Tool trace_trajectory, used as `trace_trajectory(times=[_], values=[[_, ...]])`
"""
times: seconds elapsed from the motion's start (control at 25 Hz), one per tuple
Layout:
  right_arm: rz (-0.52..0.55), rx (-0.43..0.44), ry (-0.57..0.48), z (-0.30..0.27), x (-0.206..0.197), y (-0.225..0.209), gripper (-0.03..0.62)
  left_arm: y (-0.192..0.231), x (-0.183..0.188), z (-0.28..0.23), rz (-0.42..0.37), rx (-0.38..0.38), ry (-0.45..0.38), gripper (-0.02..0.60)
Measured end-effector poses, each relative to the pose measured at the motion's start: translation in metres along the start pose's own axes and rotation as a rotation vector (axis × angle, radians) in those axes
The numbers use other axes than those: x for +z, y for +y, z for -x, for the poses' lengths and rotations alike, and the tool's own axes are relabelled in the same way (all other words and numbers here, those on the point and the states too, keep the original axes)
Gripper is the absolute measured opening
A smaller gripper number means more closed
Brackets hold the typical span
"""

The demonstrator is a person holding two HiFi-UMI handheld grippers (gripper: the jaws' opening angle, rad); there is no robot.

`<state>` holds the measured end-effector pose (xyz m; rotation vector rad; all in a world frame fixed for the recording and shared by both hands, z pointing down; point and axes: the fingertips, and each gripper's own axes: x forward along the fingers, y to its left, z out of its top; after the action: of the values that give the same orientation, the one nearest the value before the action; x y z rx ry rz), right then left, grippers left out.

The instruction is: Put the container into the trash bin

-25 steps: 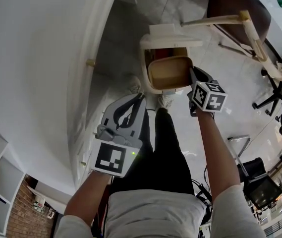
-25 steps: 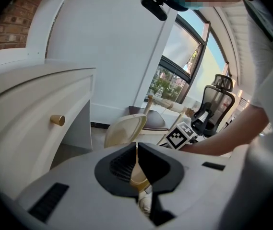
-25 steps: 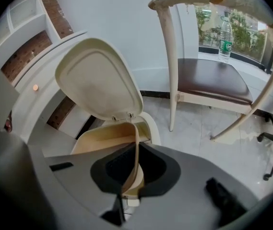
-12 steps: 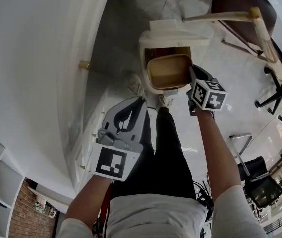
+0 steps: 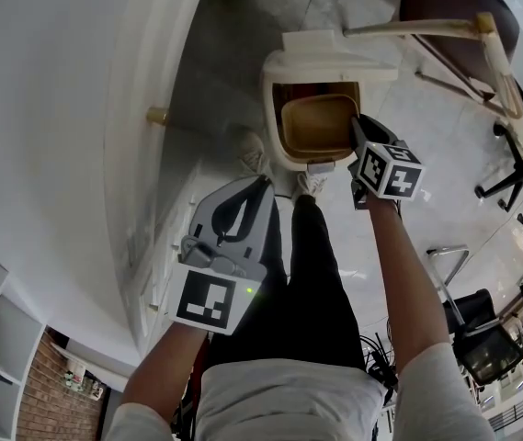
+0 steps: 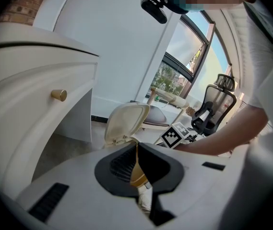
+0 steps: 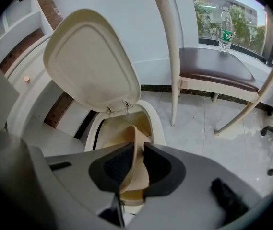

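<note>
Floor (image 5: pixel 426 154): trash bin (image 5: pixel 284 154), lid up.
R tool (image 5: pixel 357 134): clamped on container (image 5: pixel 316 122), now further over bin mouth; drop next.
L tool (image 5: pixel 259 184): closed, empty.

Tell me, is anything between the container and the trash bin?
Nothing: in the right gripper view the container hangs right over the open trash bin.

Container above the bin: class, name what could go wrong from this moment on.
1. The right hand-held gripper pinches only one thin wall of the container, so the container might twist or slip before it is lined up.
2. The container looks almost as wide as the trash bin opening, so released off-centre it may catch on the rim.
3. The raised lid stands close behind and a bump could swing it shut.
</note>
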<state>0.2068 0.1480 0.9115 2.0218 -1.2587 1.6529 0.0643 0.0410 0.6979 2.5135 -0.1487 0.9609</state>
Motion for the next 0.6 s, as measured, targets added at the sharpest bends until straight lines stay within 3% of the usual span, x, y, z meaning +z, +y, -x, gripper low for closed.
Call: trace_trajectory(times=[0.16, 0.6], values=[[0.01, 0.004, 0.008, -0.0024, -0.0028, 0.0016, 0.1, -0.0012, -0.0019, -0.0011, -0.005, -0.005, 0.002, 0.026], [0.019, 0.022, 0.025, -0.0014, -0.0054, 0.0085, 0.115, 0.0012, -0.0023, 0.0017, 0.008, 0.002, 0.002, 0.026]])
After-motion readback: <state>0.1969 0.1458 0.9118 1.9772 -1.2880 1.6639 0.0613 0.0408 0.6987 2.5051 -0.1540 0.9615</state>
